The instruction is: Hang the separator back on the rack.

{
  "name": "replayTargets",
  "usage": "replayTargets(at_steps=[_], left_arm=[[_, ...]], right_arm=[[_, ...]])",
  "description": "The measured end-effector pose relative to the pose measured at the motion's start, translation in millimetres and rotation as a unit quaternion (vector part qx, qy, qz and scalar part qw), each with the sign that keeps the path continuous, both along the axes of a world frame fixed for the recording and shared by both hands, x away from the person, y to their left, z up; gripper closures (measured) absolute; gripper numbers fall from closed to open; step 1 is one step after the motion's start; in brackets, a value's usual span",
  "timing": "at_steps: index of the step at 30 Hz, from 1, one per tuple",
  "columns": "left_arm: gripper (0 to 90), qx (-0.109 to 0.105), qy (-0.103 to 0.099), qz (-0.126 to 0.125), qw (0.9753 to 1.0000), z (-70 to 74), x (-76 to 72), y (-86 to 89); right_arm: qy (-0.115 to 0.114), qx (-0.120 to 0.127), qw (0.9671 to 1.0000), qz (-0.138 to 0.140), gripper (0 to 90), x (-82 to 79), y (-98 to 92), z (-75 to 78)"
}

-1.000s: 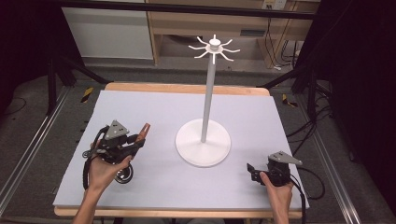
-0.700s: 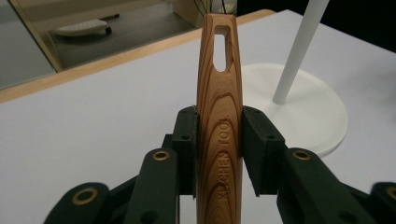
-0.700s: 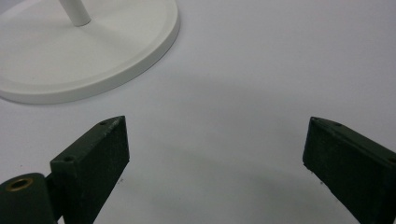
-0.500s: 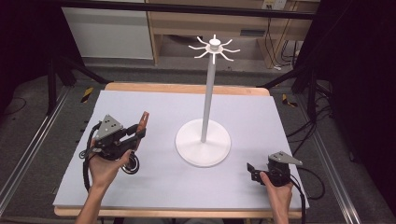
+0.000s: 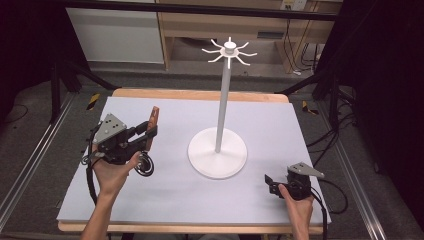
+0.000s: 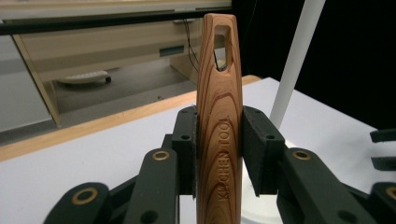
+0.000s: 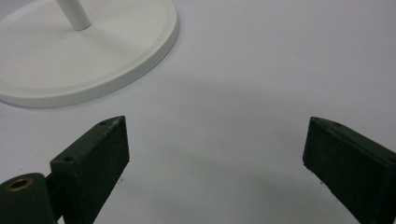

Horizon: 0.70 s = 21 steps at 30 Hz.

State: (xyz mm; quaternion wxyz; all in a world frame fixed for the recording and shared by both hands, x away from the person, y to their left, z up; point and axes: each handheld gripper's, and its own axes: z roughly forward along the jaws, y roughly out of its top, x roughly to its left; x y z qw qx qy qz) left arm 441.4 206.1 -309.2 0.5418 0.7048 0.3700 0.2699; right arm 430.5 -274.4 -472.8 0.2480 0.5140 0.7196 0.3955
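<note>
My left gripper (image 5: 148,133) is shut on the wooden handle (image 5: 154,121) of a kitchen tool, held above the left side of the table. In the left gripper view the handle (image 6: 219,121) stands upright between the jaws of my left gripper (image 6: 219,140); it reads "KITCHEN TOOL" and has a slot near its tip. A dark round part (image 5: 145,165) shows below the hand. A white stand (image 5: 224,95) with hooks at its top (image 5: 229,50) rises from a round base (image 5: 217,152) mid-table. My right gripper (image 5: 270,182) rests open at the front right, nothing between its jaws (image 7: 215,135).
A grey mat (image 5: 190,200) covers the wooden table. The stand's pole (image 6: 299,51) is to the right of the handle in the left gripper view, and its base (image 7: 84,60) lies ahead-left of the right jaws. Shelving (image 5: 260,25) stands behind the table.
My left gripper has lifted a little and tipped up, so the wooden handle's end has risen. The right gripper has stayed put.
</note>
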Motion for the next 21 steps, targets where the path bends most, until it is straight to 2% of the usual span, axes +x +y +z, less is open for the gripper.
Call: replayTargets(at_steps=[21], left_arm=[[67.4,-0.025,-0.046,-0.022,0.9984,42.4,-5.7,-16.6]], right_arm=[[-0.007,0.001,1.0000,-0.001,7.6,-1.5,0.9,-0.3]])
